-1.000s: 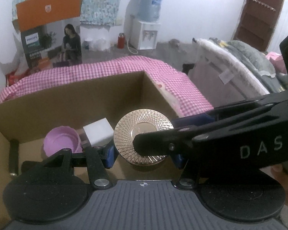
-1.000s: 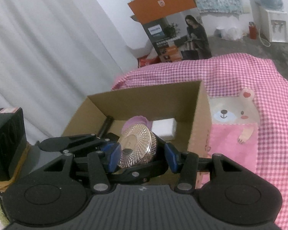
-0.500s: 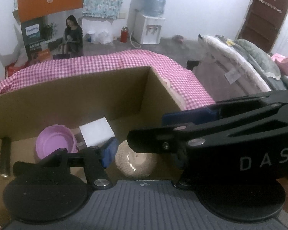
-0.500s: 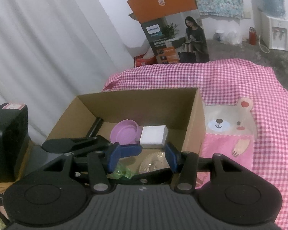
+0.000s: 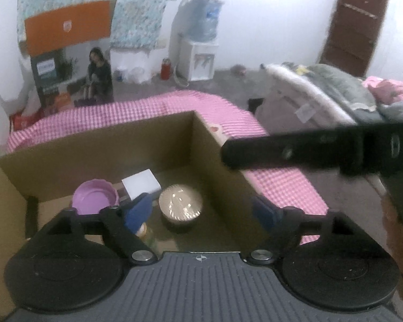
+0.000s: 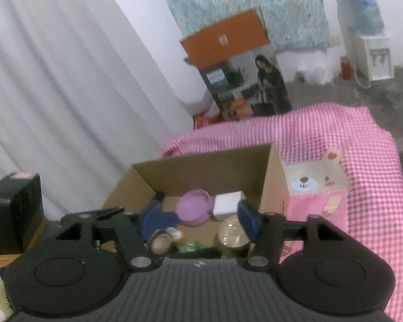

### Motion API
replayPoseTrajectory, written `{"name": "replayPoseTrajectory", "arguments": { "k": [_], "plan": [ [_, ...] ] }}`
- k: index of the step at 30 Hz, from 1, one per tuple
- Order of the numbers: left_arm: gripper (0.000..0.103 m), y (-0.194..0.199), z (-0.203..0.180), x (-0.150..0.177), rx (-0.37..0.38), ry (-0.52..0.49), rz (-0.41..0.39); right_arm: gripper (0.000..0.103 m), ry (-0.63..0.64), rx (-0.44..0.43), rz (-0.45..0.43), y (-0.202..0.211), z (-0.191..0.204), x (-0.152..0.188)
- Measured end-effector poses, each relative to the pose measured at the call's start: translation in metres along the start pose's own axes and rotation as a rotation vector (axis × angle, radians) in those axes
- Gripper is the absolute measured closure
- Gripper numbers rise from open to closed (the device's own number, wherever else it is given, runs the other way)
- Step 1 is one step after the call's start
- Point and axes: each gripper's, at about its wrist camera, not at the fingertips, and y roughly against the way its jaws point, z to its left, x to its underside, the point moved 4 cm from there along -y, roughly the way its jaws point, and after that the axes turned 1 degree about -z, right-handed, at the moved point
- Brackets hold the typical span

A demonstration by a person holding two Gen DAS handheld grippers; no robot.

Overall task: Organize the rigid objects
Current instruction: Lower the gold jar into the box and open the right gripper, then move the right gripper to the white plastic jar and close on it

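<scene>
A gold faceted dish (image 5: 180, 206) (image 6: 232, 234) lies flat on the floor of an open cardboard box (image 5: 121, 155) (image 6: 201, 171). Beside it in the box are a purple bowl (image 5: 94, 198) (image 6: 193, 210) and a small white box (image 5: 141, 185) (image 6: 227, 205). My left gripper (image 5: 201, 212) hovers above the dish, its jaws opening, with nothing touching its blue pads. My right gripper (image 6: 201, 220) hangs over the box's near edge, jaws also opening and holding nothing. The right gripper's black finger (image 5: 309, 150) crosses the left wrist view.
The box sits on a pink checked cloth (image 5: 228, 112) (image 6: 362, 139) with a bear patch. Small tan and green items (image 6: 161, 241) lie at the box's near end. A white curtain (image 6: 67, 80) hangs on the left; piled bedding (image 5: 335, 91) lies on the right.
The gold dish stood on edge between the jaws a second ago; it now lies flat on the box floor. Both grippers have opened and drawn back and upward.
</scene>
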Motion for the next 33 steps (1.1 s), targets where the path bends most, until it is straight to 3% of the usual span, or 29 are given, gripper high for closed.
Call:
{"name": "replayPoseTrajectory", "arguments": {
  "k": [3,8,9,16,23,28,33],
  "plan": [
    [0.004,0.034,-0.007,0.011,-0.002,-0.049,-0.043,0.027,-0.017,-0.022,-0.056,0.027,0.012,0.007],
    [0.0,0.083,-0.001,0.036,-0.02,-0.061,-0.092,0.003,-0.049,-0.079,-0.106,0.054,0.033,0.026],
    [0.0,0.09,0.004,0.041,-0.034,-0.057,-0.097,0.002,-0.056,-0.089,-0.111,0.057,0.038,0.03],
    [0.0,0.124,0.043,0.08,-0.158,0.016,-0.124,0.002,-0.066,-0.134,-0.049,0.039,0.073,0.061],
    [0.001,0.107,0.075,0.107,-0.239,0.069,-0.105,0.002,-0.08,-0.167,0.099,-0.022,0.105,0.085],
    [0.006,0.084,0.087,0.115,-0.242,0.076,-0.079,0.004,-0.081,-0.169,0.191,-0.06,0.123,0.102],
    [0.02,0.072,0.098,0.119,-0.228,0.102,-0.055,0.018,-0.105,-0.175,0.233,-0.086,0.128,0.109]
  ]
}}
